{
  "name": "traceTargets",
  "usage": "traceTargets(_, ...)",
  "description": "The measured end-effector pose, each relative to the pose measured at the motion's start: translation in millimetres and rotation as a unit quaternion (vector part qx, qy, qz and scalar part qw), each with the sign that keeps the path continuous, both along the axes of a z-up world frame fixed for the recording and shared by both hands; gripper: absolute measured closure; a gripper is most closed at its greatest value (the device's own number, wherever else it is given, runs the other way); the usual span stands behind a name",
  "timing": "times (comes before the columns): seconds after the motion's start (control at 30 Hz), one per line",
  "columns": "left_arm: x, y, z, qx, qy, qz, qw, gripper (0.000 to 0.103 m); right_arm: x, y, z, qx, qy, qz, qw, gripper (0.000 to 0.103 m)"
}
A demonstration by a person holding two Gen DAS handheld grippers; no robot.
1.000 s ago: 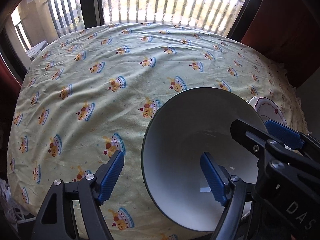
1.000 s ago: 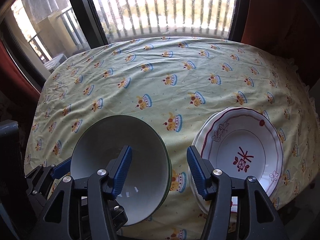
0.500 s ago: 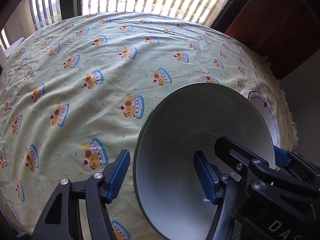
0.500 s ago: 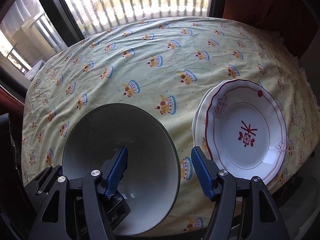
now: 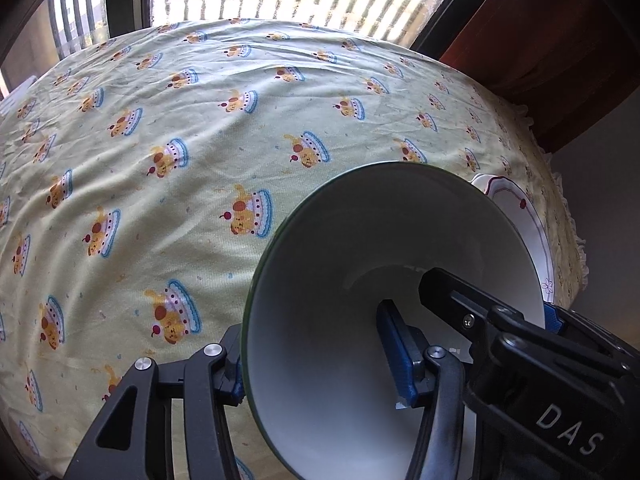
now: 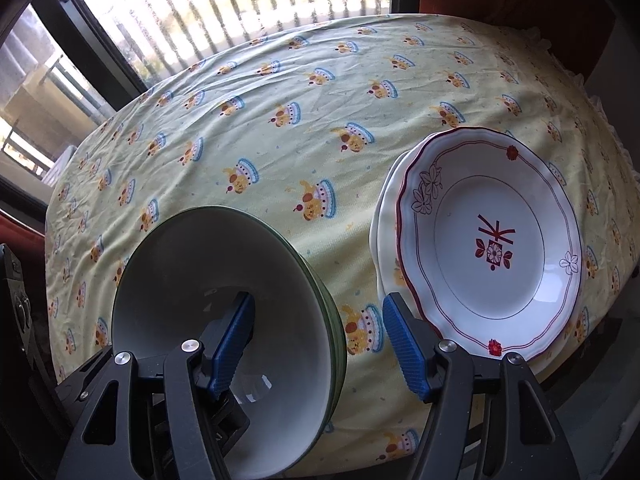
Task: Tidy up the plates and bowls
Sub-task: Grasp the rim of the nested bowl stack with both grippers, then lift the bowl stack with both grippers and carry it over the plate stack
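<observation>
Left claw [image 5: 316, 354] closing astride bowl [image 5: 352, 256] wall; right claw [image 6: 318, 346] apart astride rim; two stacked plates [image 6: 490, 240] beside.

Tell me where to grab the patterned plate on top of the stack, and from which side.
Grip the patterned plate by its wide scalloped rim at the near-left edge, coming from the side facing the bowl. There it overhangs the plain plate beneath, leaving room for one finger to slip under and the other to press on top. The right gripper already hangs nearest, jaws apart.

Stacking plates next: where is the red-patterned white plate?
Right-wrist view, right side: the red-patterned white plate tops a plain plate, beside the green-rimmed white bowl.
</observation>
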State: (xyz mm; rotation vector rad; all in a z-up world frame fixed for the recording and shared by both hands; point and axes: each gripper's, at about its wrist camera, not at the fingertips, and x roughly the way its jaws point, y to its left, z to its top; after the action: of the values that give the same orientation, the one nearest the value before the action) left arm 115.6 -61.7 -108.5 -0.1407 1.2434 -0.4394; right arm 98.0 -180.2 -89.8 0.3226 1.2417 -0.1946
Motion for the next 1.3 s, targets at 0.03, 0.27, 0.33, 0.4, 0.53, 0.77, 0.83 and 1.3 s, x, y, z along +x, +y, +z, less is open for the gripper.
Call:
traceTargets(0.03, 0.0, -0.1, 0.0, 0.001, 0.001, 0.007, 1.0000, 0.047, 1.3, -1.1, -0.8, 0.003, -0.001, 0.005, 1.000, 0.033)
traceTargets(0.27, -3.8, -2.1, 2.4, 0.023, 0.004, 0.061, 0.9979, 0.047, 14.3, -7.3, -6.5, 0.020, -0.008, 0.065, 0.998, 0.033)
traceTargets(0.33, -4.3, -2.1, 2.8, 0.027, 0.006, 0.076, 0.9967, 0.047, 18.5, -11.4, -10.4, 0.035, -0.005, 0.076, 0.996, 0.033)
traceTargets(0.4, -6.1, -1.6, 2.7, 0.031, 0.009, 0.089, 0.9955, 0.047, 22.2, -13.9, -13.1, 0.050, -0.003, 0.091, 0.995, 0.034)
traceTargets(0.53, -13.7, -5.4, 5.8, 0.059, -0.002, 0.093, 0.9939, 0.047, 24.0, -13.1, -18.7, 0.069, 0.001, 0.117, 0.991, 0.042)
traceTargets(0.77, -16.5, -7.7, 7.4, 0.085, -0.006, 0.091, 0.9922, 0.047, 23.0, -8.0, -23.4, 0.080, 0.019, 0.127, 0.989, 0.053)
traceTargets(0.83, -14.9, -6.6, 7.0, 0.086, -0.005, 0.088, 0.9924, 0.047, 24.4, -4.2, -23.2, 0.086, 0.023, 0.136, 0.987, 0.060)
traceTargets(1.3, -3.9, 2.0, 12.1, 0.068, -0.012, 0.022, 0.9974, 0.046, 22.7, 9.0, -13.2, 0.050, 0.029, 0.098, 0.994, 0.059)
